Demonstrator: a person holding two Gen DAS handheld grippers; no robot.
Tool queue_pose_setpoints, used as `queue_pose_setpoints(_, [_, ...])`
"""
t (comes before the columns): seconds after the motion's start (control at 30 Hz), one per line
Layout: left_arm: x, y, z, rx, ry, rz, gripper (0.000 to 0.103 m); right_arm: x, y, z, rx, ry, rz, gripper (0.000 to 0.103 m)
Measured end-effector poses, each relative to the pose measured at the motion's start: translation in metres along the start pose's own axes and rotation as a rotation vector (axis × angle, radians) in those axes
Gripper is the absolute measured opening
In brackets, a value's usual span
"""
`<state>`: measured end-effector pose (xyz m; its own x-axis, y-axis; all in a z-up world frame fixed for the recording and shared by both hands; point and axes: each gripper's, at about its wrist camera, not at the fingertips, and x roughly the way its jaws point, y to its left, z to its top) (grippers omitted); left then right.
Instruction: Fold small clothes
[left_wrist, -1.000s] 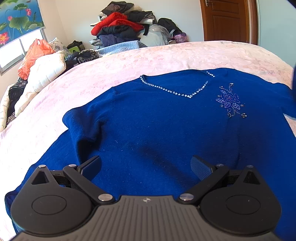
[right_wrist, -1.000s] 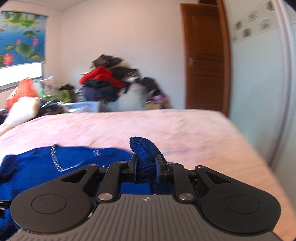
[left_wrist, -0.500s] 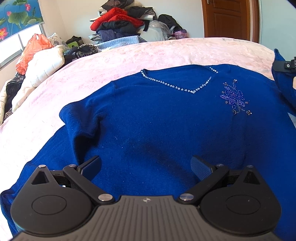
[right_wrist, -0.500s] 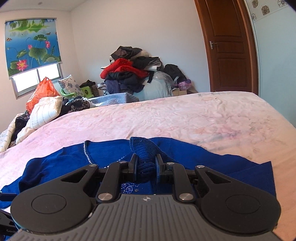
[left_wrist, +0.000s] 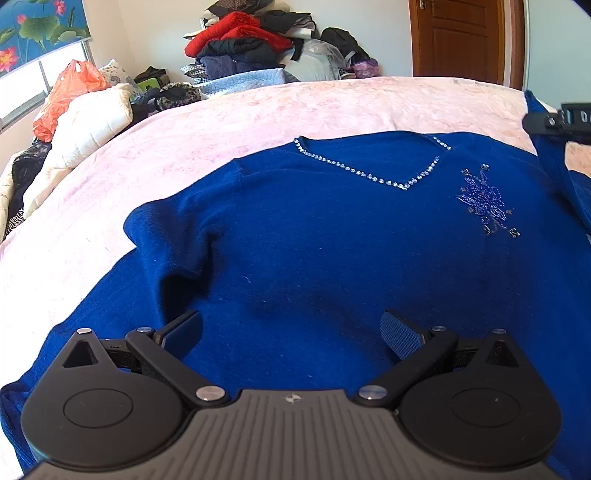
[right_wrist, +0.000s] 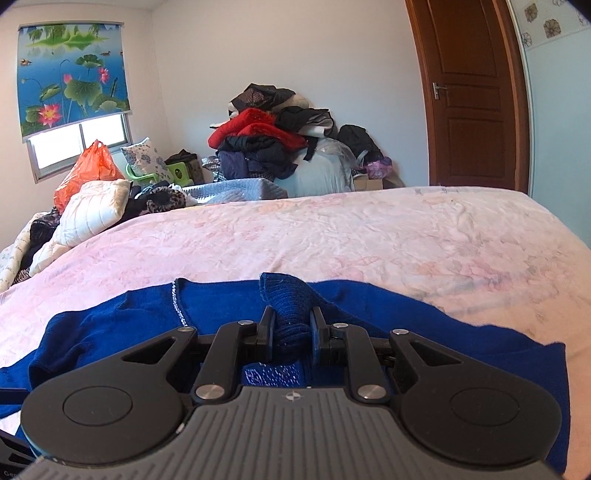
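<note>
The deep blue knitted sweater with a beaded V neckline and a small beaded flower on the chest lies front-up across the pale pink crumpled bedspread, taking up most of the near half of the bed. Your left gripper hangs over the lower body of the sweater, tilted down at it, with its jaws spread wide and nothing between them; whether its fingers touch the knit is not clear from this view. On that side one sleeve lies bunched in a fold next to the body.

Your right gripper is pinching a ribbed cuff end of the same sweater, the jaws pressed in on a thick roll of knit that sticks up and forward between them. From the left wrist view you can see that gripper at the far right edge, with blue cloth hanging below it, raised off the bedspread.

Beyond the bed a heap of red, black and grey clothes sits against the white wall, an orange plastic bag and a white quilted pillow lie by the window, and a brown wooden door stands at the right
</note>
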<state>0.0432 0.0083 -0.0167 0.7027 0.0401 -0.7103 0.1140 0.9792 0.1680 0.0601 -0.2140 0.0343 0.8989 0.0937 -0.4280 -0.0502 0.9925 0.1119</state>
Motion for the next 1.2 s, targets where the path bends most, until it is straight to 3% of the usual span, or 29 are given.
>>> queue_pose_setpoints(0.5, [0.004,0.025,0.001,-0.043,0.008,0.014,0.103,0.033,0.065,0.047,-0.065,-0.060,0.088,0.021])
queue_pose_setpoints(0.73, [-0.003,0.035,0.000,-0.052,0.002,0.003,0.103,0.054,0.093,0.044,-0.046,-0.025,0.150,0.021])
queue_pose_setpoints(1.2, [-0.021,0.052,-0.001,-0.039,-0.046,0.049,0.103,0.108,0.154,0.022,-0.005,0.093,0.270,0.021])
